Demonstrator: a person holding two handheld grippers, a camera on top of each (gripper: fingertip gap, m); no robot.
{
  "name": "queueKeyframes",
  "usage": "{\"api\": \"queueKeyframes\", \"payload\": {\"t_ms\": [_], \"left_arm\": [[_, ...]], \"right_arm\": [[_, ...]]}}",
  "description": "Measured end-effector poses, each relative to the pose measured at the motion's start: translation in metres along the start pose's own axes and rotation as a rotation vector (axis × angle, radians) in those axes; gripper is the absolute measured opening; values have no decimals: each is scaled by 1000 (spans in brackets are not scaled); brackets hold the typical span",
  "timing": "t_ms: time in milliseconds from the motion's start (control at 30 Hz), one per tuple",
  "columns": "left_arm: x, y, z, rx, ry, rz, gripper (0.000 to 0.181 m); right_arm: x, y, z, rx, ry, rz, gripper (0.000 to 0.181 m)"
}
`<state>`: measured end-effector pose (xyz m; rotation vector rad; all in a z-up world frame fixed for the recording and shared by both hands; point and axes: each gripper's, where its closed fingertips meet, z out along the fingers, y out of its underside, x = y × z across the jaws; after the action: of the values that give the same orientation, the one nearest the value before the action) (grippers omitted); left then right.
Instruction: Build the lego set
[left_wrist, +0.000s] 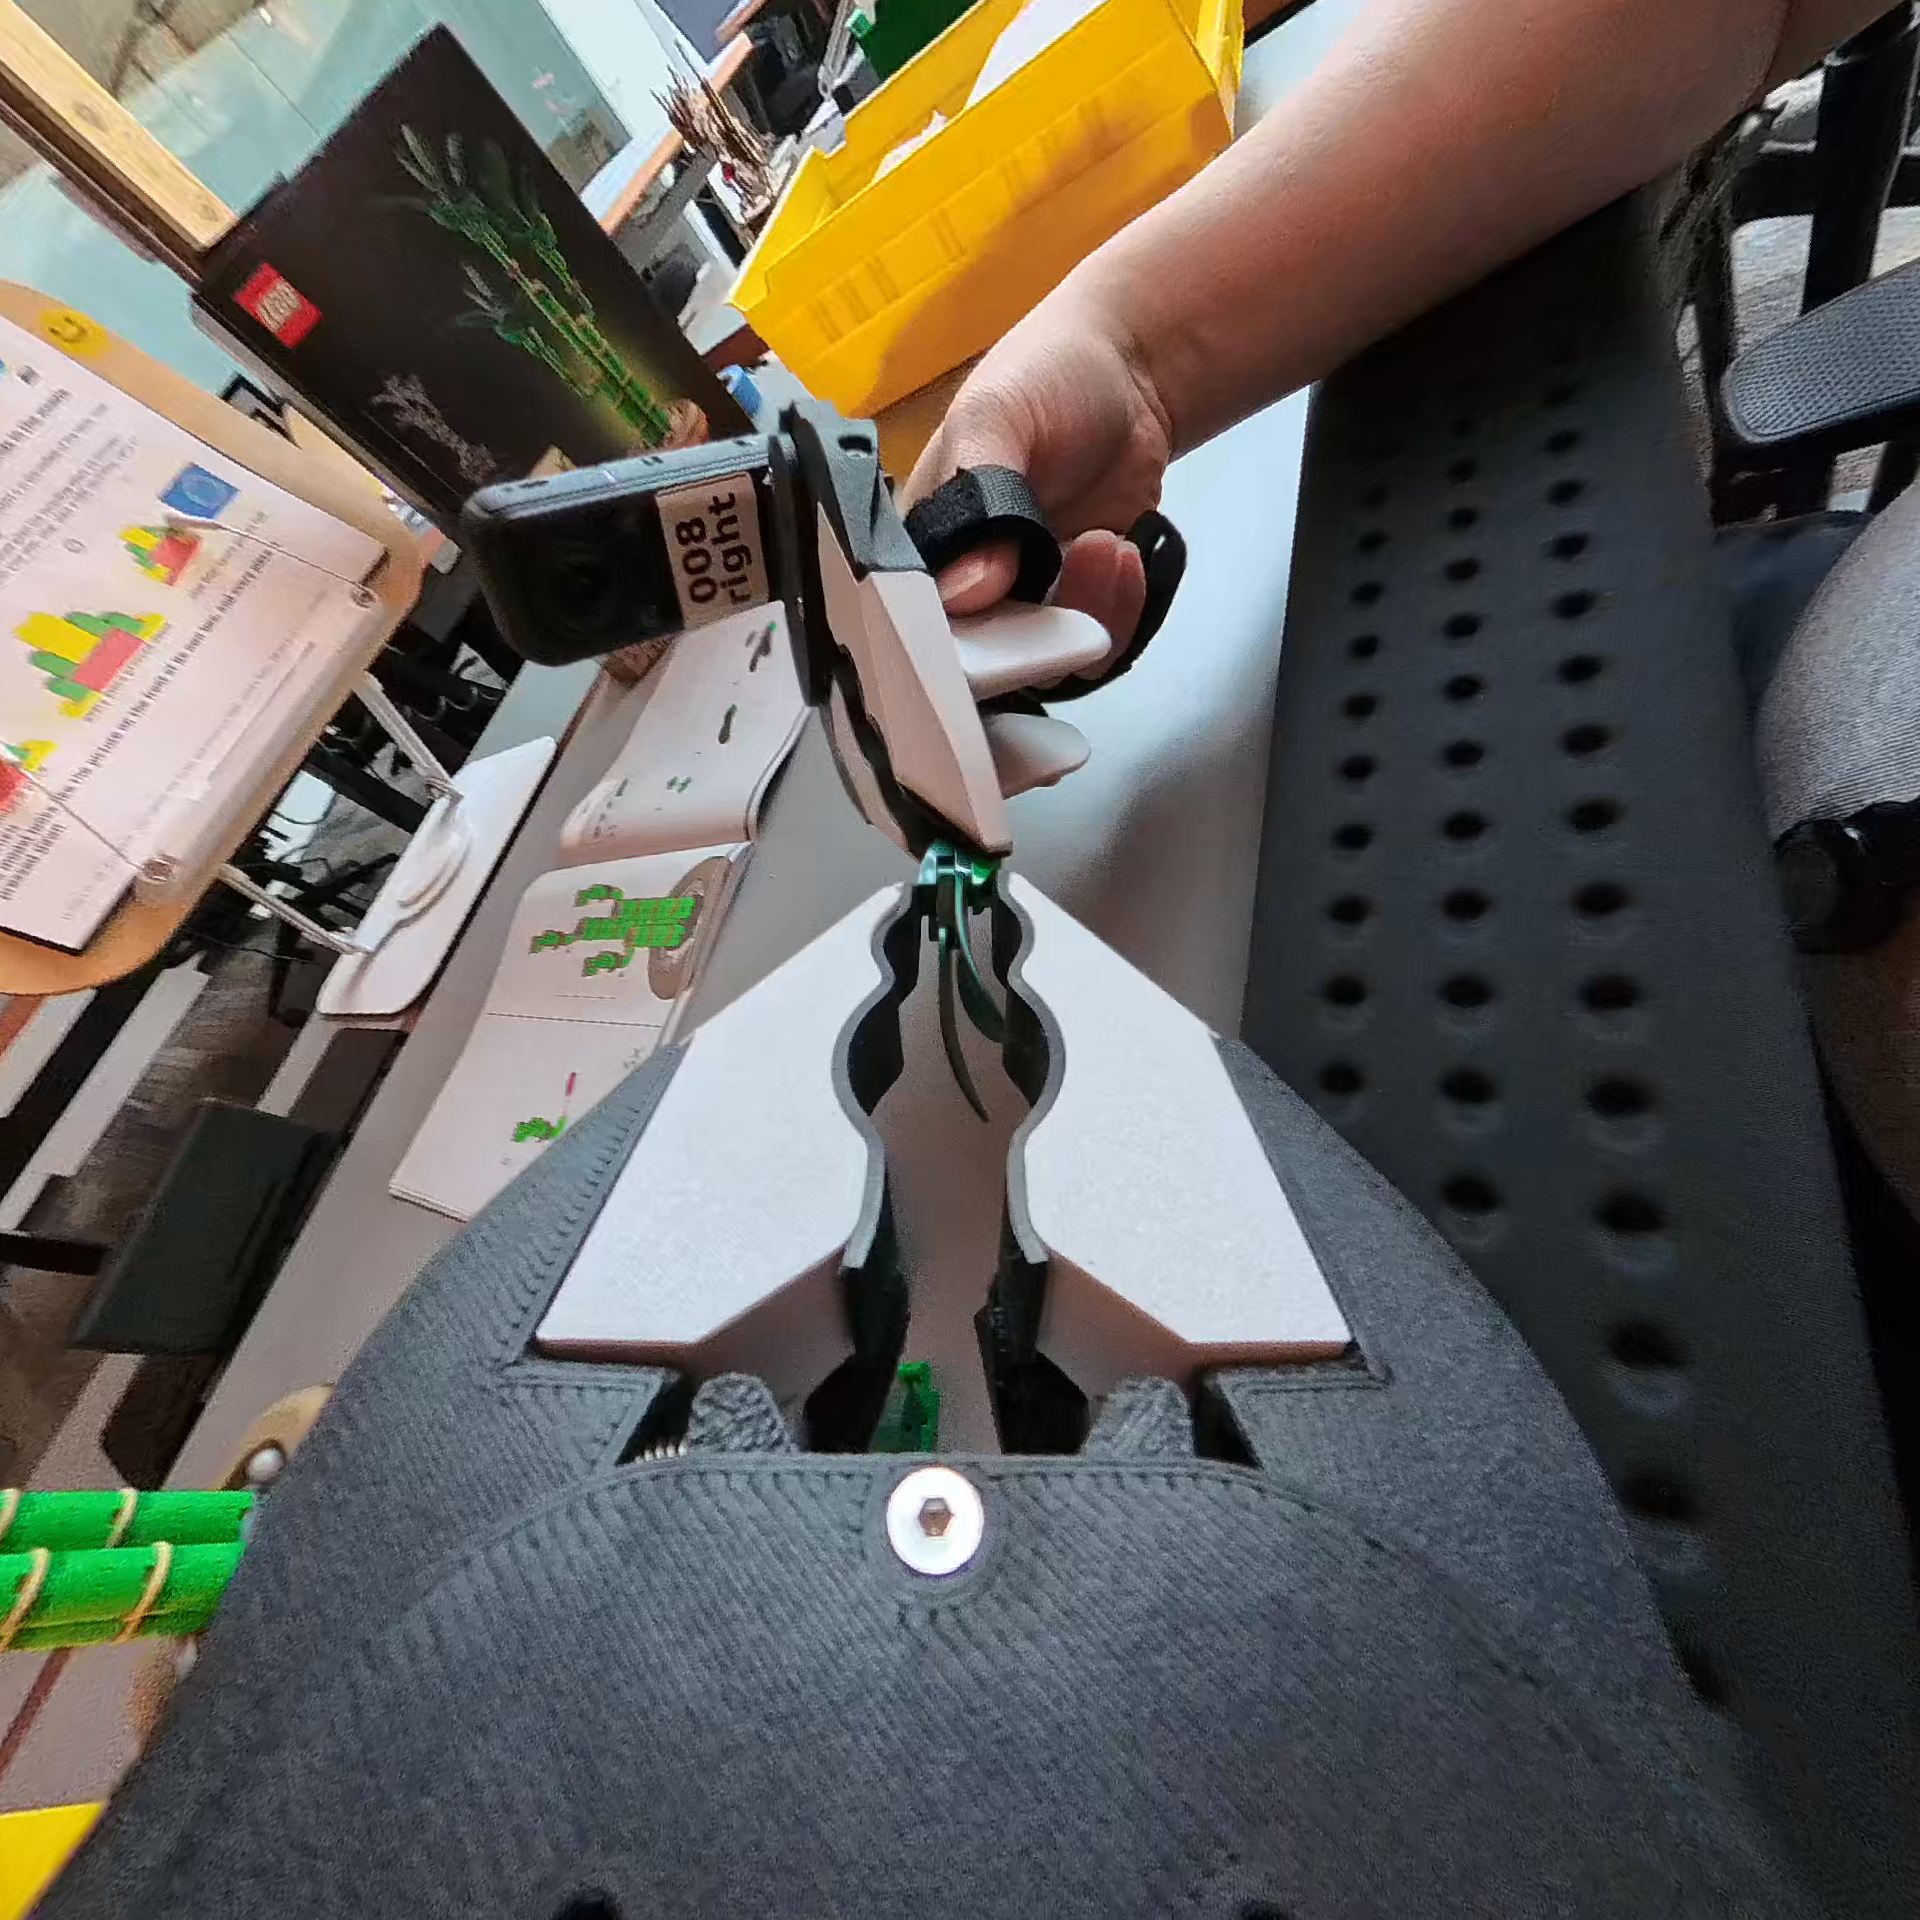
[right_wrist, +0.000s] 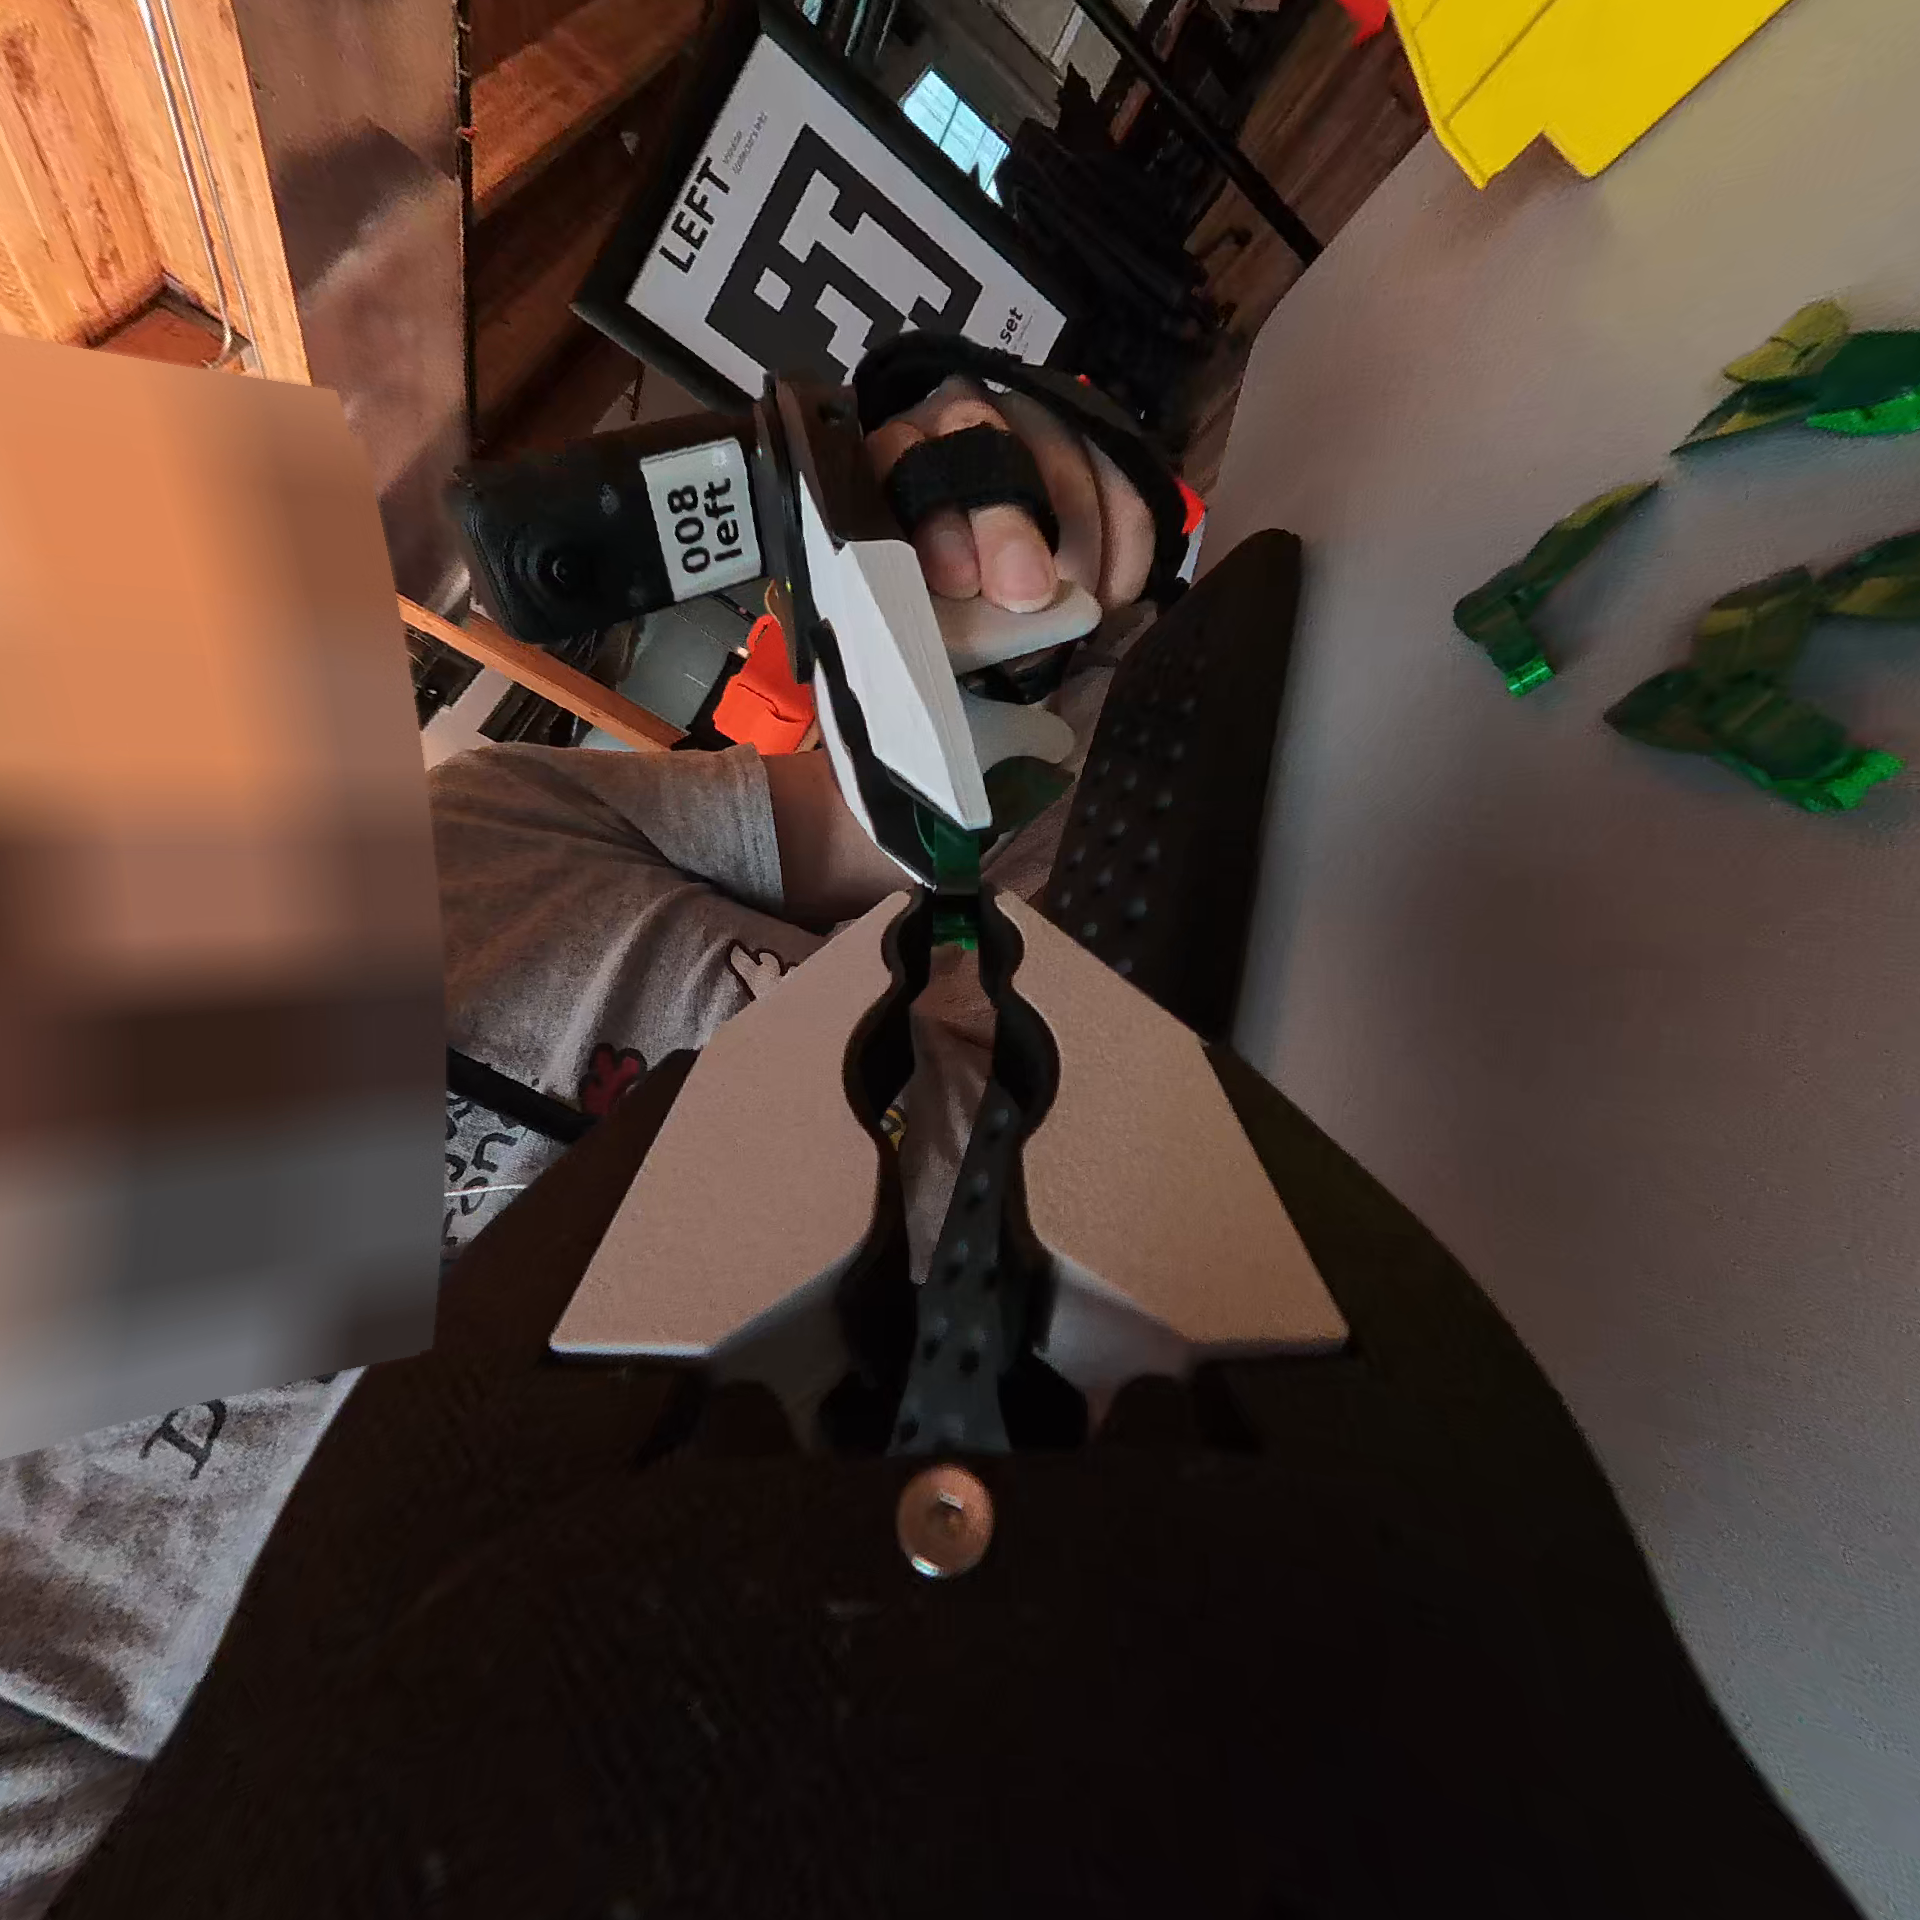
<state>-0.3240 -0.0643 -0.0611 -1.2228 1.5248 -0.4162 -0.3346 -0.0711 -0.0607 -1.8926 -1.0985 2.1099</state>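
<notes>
My left gripper is shut on a dark green Lego leaf piece, whose curved blade hangs back between the fingers. My right gripper comes in from above, tip to tip with the left, and is shut on the green clip end of the same small assembly. In the right wrist view my right gripper pinches a bright green piece, and the left gripper holds the dark green part just beyond it. Both are held in the air above the table edge.
An open instruction booklet, a Lego box and a yellow bin are on the table. Built green bamboo stalks lie at lower left. Several loose green leaf pieces lie on the table. A black perforated pad runs alongside. The grippers are tip to tip, or close to it.
</notes>
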Motion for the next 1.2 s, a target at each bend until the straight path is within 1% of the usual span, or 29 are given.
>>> {"api": "queueKeyframes", "payload": {"t_ms": [100, 333, 500, 567, 633, 667, 700, 733, 800, 867, 933, 967, 1033, 1200], "left_arm": [[2, 1, 1, -4, 19, -16, 11], [0, 3, 1, -11, 9, -18, 11], [2, 1, 0, -12, 16, -13, 11], [0, -1, -2, -1, 1, -11, 11], [-1, 0, -4, -6, 0, -23, 11], [-1, 0, -4, -12, 8, -38, 11], [-1, 1, -5, -14, 15, -54, 11], [-1, 0, -5, -13, 25, -73, 11], [1, -2, -6, -3, 55, -120, 11], [1, -7, -6, 19, 84, -166, 11], [0, -9, -7, 28, 100, -206, 11], [-1, -10, -7, 29, 107, -223, 11], [0, -12, -7, 40, 121, -243, 11], [-3, -17, -7, 67, 107, -253, 11]], "right_arm": [[1, 1, 0, -1, -8, 21, 6], [2, 0, -1, 15, 1, 30, 6], [0, 2, 1, -1, 3, -3, 6], [-2, 1, -1, -18, 30, -122, 12], [-3, -5, -5, -7, 126, -385, 18], [-10, -8, -6, 4, 166, -561, 26], [-17, -10, -7, 9, 212, -717, 25], [-18, -10, -7, -9, 276, -838, 26], [-17, -9, -6, -63, 379, -979, 26], [-15, -7, -4, -89, 434, -1058, 26], [-16, -6, -2, -98, 454, -1109, 23], [-15, -4, -1, -116, 460, -1115, 22], [-15, -7, -1, -109, 492, -1135, 12], [-19, -10, -3, -96, 514, -1176, 12]]}}
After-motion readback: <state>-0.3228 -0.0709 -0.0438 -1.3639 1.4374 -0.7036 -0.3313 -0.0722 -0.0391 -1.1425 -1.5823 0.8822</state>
